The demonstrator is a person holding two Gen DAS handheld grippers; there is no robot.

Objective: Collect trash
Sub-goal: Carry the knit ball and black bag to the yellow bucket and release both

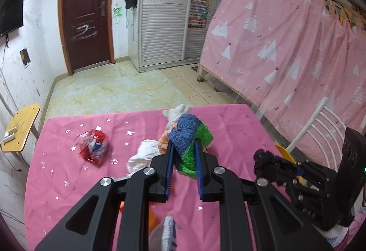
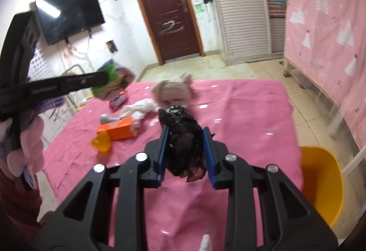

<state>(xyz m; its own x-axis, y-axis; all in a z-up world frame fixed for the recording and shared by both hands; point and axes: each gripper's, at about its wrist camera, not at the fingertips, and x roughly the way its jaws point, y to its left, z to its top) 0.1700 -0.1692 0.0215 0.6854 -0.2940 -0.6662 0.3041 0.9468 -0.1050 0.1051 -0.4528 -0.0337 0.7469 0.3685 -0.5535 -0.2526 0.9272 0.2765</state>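
Two grippers are at work above a table draped in a pink, star-speckled cloth (image 1: 68,173).

From the left wrist view, the left gripper (image 1: 183,148) is clenched on a bundle of blue, green and orange knitted fabric (image 1: 191,136), lifted clear of the cloth, its blue-padded fingers (image 1: 168,168) pressing the bundle from both sides. Beyond it on the table lie a crumpled white tissue (image 1: 143,155) and, further left, a crushed red, white and blue foil wrapper (image 1: 94,148). A pale stuffed toy (image 1: 177,112) sits at the far edge, partly hidden behind the bundle. To the right, the right gripper (image 1: 263,160) shows with a dark clump at its tips. A wooden chair seat (image 1: 21,127) stands left of the table, and a pink curtain with white trees (image 1: 286,45) hangs on the right.

From the right wrist view, the right gripper (image 2: 185,134) is grasping a wad of black lacy netting (image 2: 183,138) between its fingers, held above the pink cloth. Ahead on the table are the white tissue, the pale stuffed toy, an orange cardboard box (image 2: 117,130), a small yellow plastic funnel-shaped piece (image 2: 101,142) just beside the box, and the red wrapper, blurred. At the left, the left gripper carries its green-edged bundle near the table's left side. A yellow plastic bin (image 2: 322,184) stands off the table's near right corner, touching the cloth edge or just beside it; I cannot tell which.
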